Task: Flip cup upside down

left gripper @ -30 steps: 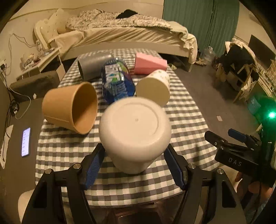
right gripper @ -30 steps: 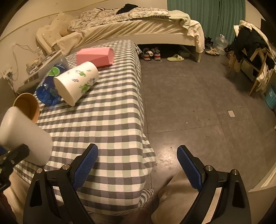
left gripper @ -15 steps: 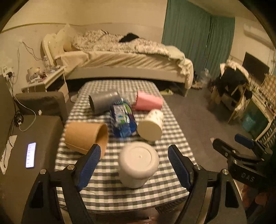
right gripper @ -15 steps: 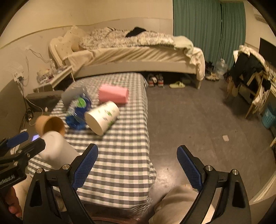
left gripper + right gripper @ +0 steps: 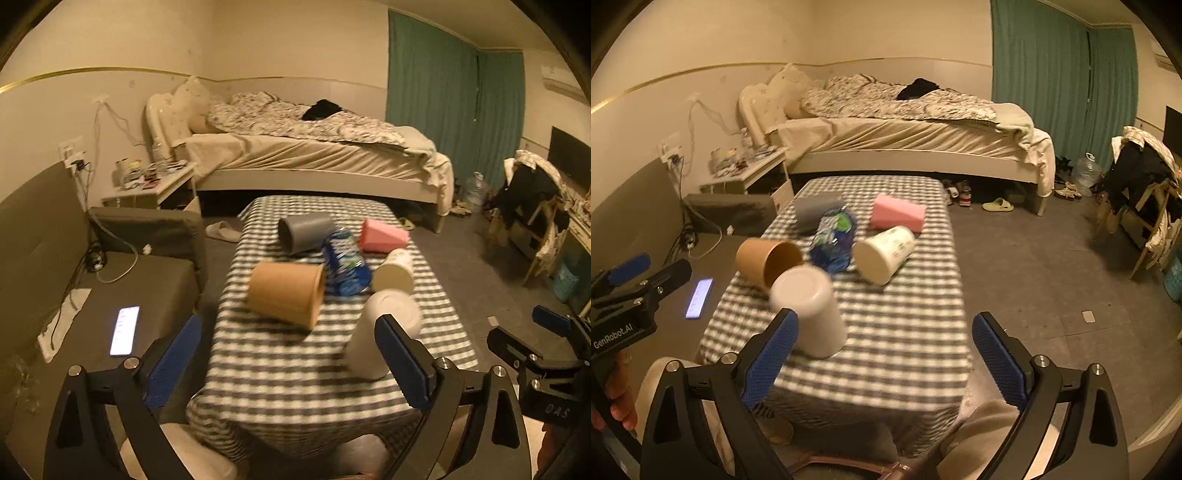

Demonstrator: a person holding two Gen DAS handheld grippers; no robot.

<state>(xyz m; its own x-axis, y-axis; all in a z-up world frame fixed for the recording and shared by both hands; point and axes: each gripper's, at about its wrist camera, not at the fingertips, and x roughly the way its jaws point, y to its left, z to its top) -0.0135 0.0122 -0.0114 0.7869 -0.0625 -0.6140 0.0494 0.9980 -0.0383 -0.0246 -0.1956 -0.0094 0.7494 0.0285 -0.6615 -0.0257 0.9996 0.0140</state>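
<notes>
Both grippers pulled back, jaws wide; white cup (image 5: 809,310) stands inverted on table (image 5: 905,332).

On the table (image 5: 894,354), the upturned cup (image 5: 809,310) stands at the near edge, mouth down. The paper tub (image 5: 768,260) lies at its 11 o'clock, the bottle (image 5: 833,240) at 12 o'clock, and the printed cup (image 5: 884,254) at 1 o'clock. Behind them lie the pipe (image 5: 816,210) and the block (image 5: 897,212); the bed (image 5: 905,140) stands beyond the table.

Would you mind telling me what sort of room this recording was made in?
Most likely a lived-in bedroom: an unmade bed stands against the far wall, a cluttered bedside table sits beside it, and shoes and slippers lie on the floor. The cups lie on a checked tablecloth.
</notes>
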